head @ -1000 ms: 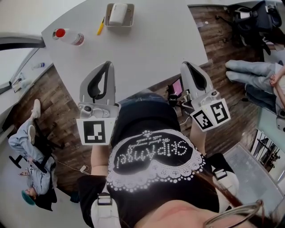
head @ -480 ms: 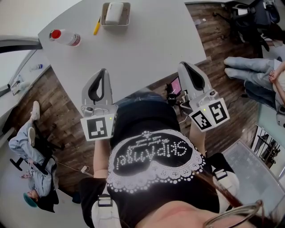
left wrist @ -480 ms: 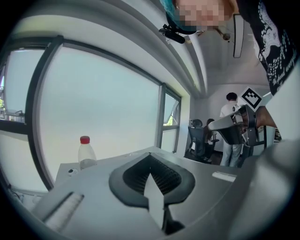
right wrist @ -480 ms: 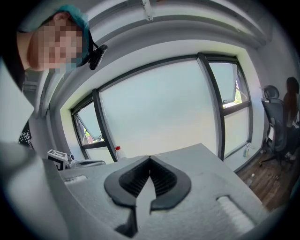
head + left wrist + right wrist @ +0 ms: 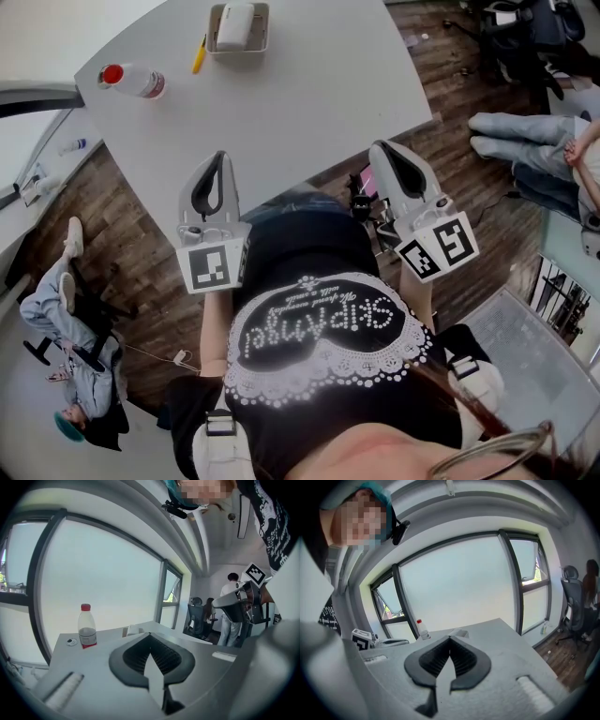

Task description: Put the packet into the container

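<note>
At the table's far end: we see the container (image 5: 264,33), a shallow grey tray, with the white packet (image 5: 235,23) lying inside it.
Beside the container: a yellow pen (image 5: 199,56) lies just to its left on the grey table (image 5: 309,94).
Bottle: a clear bottle (image 5: 131,80) with a red cap sits near the table's left edge, well apart from the container (it stands upright, as the left gripper view shows).
Left gripper: we hold the left gripper (image 5: 217,159) over the table's near edge, far from the container. Its jaws are pressed together with nothing between them.
Right gripper: we hold the right gripper (image 5: 380,150) at the table's near right edge, pointing toward the table. Its jaws are likewise closed and empty.
Around us: a wooden floor (image 5: 141,234), a seated person (image 5: 75,375) at the lower left, and another person's legs (image 5: 525,150) at the right.
</note>
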`<state>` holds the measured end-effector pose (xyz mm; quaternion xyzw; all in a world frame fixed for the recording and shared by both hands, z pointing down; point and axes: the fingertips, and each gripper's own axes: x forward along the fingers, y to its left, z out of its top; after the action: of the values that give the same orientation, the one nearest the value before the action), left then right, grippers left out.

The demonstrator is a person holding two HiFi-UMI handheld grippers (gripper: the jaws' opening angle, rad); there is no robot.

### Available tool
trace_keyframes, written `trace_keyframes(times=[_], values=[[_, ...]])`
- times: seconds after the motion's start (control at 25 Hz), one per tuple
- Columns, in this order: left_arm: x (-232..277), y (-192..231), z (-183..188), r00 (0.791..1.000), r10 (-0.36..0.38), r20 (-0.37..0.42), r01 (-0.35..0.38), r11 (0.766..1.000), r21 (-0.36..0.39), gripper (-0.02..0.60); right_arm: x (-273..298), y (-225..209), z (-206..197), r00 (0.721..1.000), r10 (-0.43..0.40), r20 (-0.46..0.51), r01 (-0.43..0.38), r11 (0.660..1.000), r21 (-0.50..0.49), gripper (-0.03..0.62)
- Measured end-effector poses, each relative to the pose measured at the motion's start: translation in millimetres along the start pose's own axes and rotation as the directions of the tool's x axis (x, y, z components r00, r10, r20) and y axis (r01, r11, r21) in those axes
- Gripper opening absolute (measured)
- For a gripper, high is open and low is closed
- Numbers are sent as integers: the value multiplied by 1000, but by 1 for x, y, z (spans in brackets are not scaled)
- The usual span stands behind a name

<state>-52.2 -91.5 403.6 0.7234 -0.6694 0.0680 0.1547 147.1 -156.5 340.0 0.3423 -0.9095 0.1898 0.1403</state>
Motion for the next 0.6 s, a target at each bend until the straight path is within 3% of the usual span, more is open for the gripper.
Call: trace_keyframes(times=[0.6], values=[[0, 3, 13, 1000, 10, 15, -10, 1000, -25, 3, -1, 4, -2, 1000, 22, -6, -22, 1000, -6, 3]])
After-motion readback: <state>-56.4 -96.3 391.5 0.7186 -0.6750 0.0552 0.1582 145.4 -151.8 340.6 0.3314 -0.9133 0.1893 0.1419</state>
